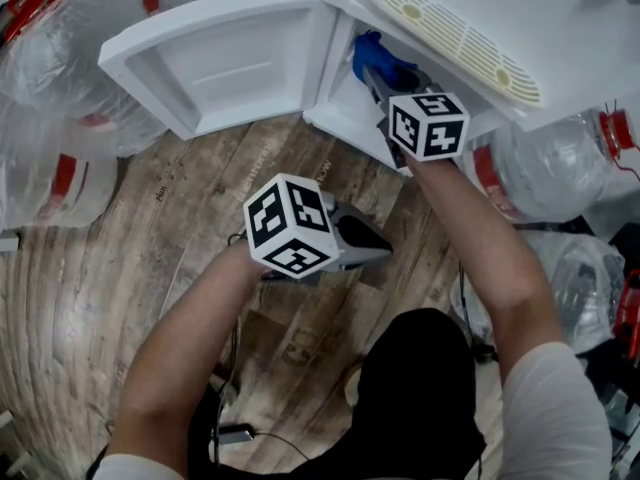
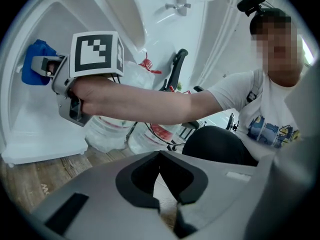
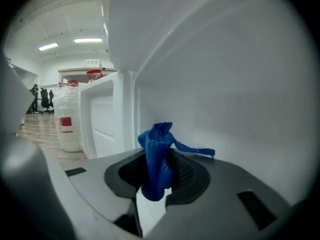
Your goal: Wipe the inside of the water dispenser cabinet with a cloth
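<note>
Jaws of the left gripper (image 1: 372, 245) are pressed together, empty. Beyond, the blue cloth (image 3: 159, 139) is clamped by the right gripper (image 3: 155, 176) inside the cabinet (image 3: 240, 84). Being bunched narrowly, it could be dragged free against the wall.

Under me runs a floor (image 1: 150, 268) of worn wood planks, grey-brown and streaked. Big clear jugs (image 1: 50, 178) with red bands crowd it to my left, and others stand to my right. Black cables (image 1: 235, 433) lie on the planks close to the near edge. Farther off the room is white and bright. The ceiling (image 3: 60, 24) carries strip lights (image 3: 87, 40), a counter (image 3: 85, 72) has something red on top, and dark chairs (image 3: 47, 99) stand far back.
</note>
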`<state>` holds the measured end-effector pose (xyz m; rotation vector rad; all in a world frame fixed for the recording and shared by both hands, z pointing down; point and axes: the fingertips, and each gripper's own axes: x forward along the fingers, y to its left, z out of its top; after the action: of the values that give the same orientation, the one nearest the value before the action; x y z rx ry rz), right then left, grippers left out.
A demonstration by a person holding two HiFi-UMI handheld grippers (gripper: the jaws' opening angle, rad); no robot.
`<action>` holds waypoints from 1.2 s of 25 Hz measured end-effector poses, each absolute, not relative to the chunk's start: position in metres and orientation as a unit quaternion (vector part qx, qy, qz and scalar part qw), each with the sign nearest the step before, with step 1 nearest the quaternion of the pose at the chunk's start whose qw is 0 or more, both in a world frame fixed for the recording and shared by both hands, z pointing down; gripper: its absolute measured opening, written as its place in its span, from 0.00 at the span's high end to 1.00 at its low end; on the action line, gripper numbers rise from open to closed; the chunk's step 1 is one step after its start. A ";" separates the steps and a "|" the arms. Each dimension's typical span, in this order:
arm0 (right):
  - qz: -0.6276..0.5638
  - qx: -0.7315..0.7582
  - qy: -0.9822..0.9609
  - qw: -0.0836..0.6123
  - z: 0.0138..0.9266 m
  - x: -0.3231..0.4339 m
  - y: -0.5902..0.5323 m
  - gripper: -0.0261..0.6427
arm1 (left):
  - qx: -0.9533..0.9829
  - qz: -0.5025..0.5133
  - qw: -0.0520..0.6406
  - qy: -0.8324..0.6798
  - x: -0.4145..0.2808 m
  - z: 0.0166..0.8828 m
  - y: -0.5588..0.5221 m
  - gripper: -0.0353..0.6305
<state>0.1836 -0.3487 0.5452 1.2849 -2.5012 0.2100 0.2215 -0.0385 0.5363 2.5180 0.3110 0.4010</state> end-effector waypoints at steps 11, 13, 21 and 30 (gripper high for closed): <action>0.034 0.555 -0.811 0.183 0.538 0.221 -0.421 0.82 | 0.940 0.186 0.248 0.143 0.236 0.533 -0.012 0.94; 0.042 0.554 -0.812 0.177 0.540 0.217 -0.423 0.82 | 0.940 0.182 0.249 0.144 0.235 0.530 -0.011 0.94; 0.045 0.516 -0.847 0.118 0.517 0.189 -0.387 0.82 | 0.939 0.176 0.257 0.143 0.230 0.530 -0.008 0.94; 0.039 0.494 -0.865 0.074 0.488 0.168 -0.343 0.82 | 0.939 0.176 0.256 0.147 0.229 0.530 -0.007 0.94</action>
<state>0.1679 -0.3425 0.4878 1.4819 -2.5972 0.1174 0.2289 -0.0067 0.5303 2.5482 0.3993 0.4788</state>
